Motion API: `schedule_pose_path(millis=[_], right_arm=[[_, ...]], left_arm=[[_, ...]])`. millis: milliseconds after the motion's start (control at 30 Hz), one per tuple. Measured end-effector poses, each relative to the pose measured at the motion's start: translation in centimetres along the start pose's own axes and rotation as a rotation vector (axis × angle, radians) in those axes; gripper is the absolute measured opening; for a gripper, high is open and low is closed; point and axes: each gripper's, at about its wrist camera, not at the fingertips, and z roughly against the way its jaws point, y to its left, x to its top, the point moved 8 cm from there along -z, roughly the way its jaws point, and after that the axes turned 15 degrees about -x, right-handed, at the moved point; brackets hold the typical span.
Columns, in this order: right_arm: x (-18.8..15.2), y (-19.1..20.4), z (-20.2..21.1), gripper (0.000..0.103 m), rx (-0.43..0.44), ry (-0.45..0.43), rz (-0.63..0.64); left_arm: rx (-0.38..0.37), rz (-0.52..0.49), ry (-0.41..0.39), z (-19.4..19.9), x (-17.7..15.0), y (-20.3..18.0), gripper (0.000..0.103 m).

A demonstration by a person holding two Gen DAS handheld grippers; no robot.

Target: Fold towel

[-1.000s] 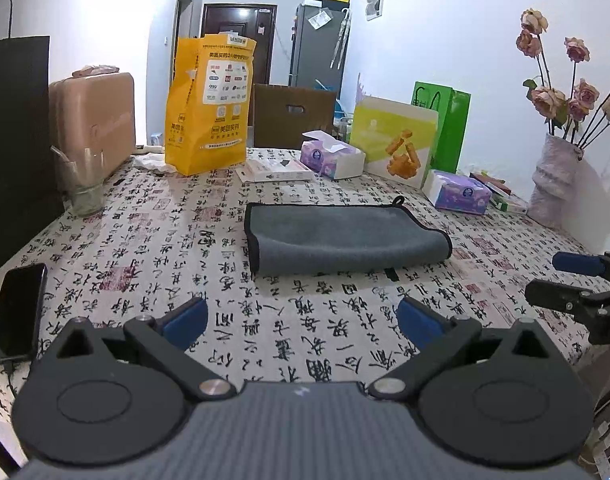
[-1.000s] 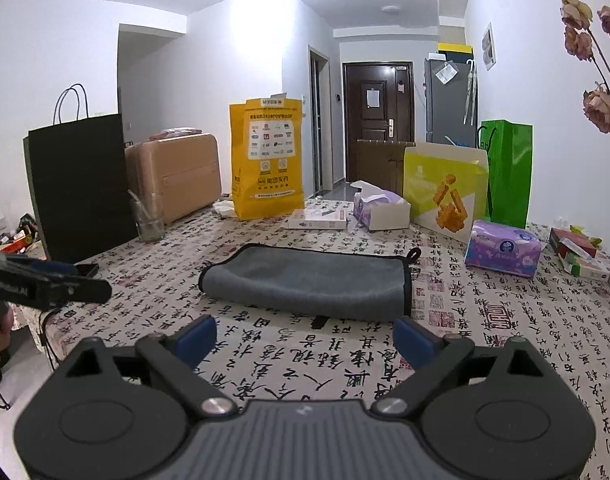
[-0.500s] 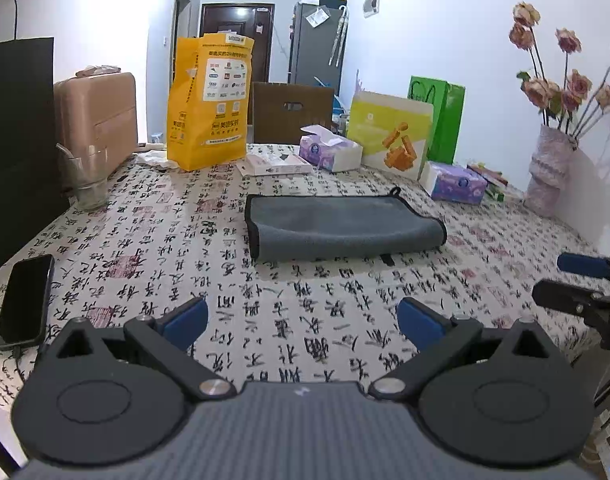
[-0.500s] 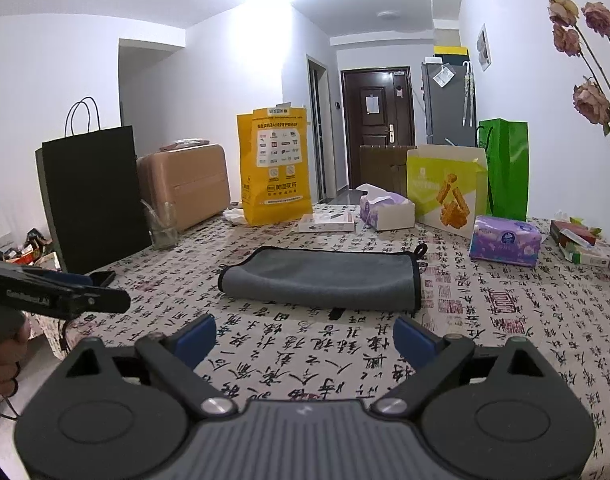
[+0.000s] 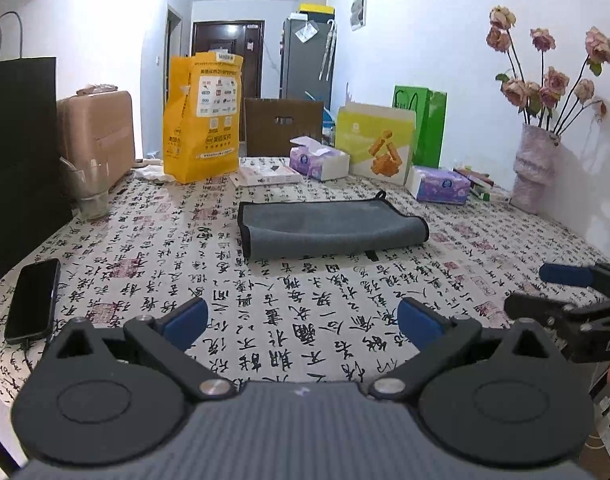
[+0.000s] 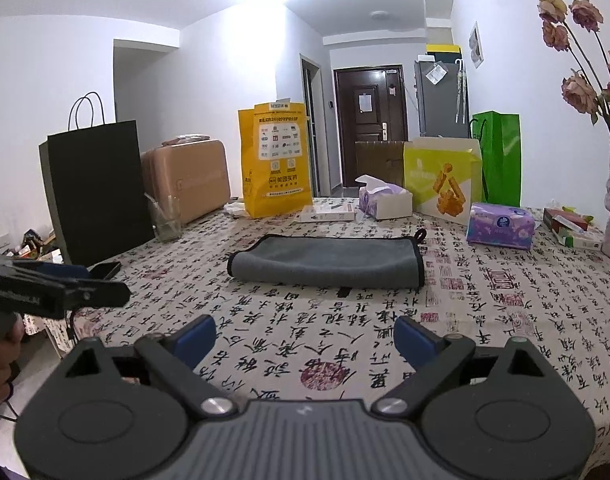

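A grey towel [image 5: 329, 230] with black trim lies folded on the patterned tablecloth [image 5: 265, 304], in the middle of the table; it also shows in the right wrist view [image 6: 329, 260]. My left gripper [image 5: 301, 316] is open and empty, held over the table's near edge, well short of the towel. My right gripper [image 6: 305, 338] is open and empty, also back from the towel. The right gripper shows at the right edge of the left wrist view [image 5: 561, 284], and the left gripper shows at the left edge of the right wrist view [image 6: 57, 292].
A phone [image 5: 33, 300] lies at the near left. A glass [image 5: 91, 192], black bag [image 6: 93, 188], yellow bag [image 5: 203, 120], tissue boxes [image 5: 319, 158], green bag [image 5: 425, 124] and a vase of flowers [image 5: 533, 168] line the table's far and side edges.
Both grippers have drawn back and up from the towel, so it looks smaller and farther. The towel has not moved. Both grippers stay open.
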Motion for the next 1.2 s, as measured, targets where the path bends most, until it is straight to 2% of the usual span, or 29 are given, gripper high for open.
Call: schedule_pose_path(millis=[100, 333, 700, 767, 1000, 1200], right_arm=[[-0.3, 0.4, 0.4, 0.096, 0.011, -0.012, 0.011], [-0.2, 1.1, 2.2, 0.096, -0.014, -0.04, 0.032], [-1.9, 1.4, 4.1, 0.096, 0.0, -0.053, 0.001], [-2.4, 1.6, 4.4, 0.096, -0.001, -0.053, -0.009], [-3.2, 2.7, 5.7, 0.096, -0.016, -0.076, 0.009], [-3.7, 2.6, 6.3, 0.096, -0.033, -0.061, -0.006]], left_arm=[[0.014, -0.014, -0.011, 0.6, -0.4, -0.3, 0.103], [-0.017, -0.018, -0.026, 1.5, -1.8, -0.9, 0.103], [0.064, -0.063, -0.042, 3.1, -4.2, -0.8, 0.103], [0.079, -0.067, -0.065, 3.9, -4.5, -1.0, 0.103], [0.067, -0.033, -0.117, 5.1, -4.9, -1.8, 0.103], [0.061, -0.011, -0.104, 5.1, -6.0, -1.8, 0.103]])
